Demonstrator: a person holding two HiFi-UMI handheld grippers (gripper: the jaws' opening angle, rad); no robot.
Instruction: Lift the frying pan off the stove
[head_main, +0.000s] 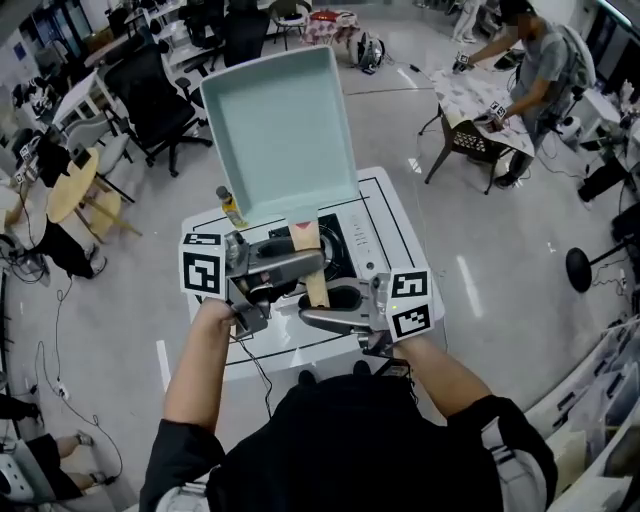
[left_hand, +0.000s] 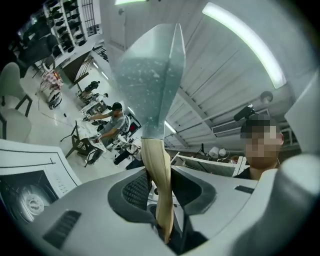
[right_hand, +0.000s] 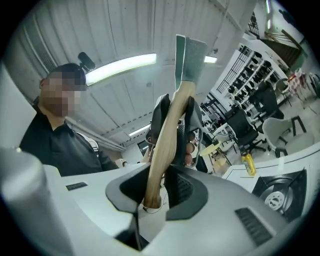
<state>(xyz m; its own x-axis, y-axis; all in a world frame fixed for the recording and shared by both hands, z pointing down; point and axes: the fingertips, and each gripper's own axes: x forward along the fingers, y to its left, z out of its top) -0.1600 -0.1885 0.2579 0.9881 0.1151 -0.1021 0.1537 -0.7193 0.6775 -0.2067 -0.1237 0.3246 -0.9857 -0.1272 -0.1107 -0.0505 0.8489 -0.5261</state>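
Mint-green and square, the frying pan (head_main: 283, 125) hangs in the air above the white stove (head_main: 385, 225), tipped so that its inside faces the person. The left hand-held gripper (head_main: 308, 263) is clamped tight on its wooden handle (head_main: 316, 290). The right hand-held gripper (head_main: 312, 318) pinches the same handle nearer its end.

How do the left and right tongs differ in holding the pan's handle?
The left tongs clamp the wooden handle nearer the frying pan; the right tongs clamp its free end. The left tongs come from the left, the right tongs from the right. Both grip it.
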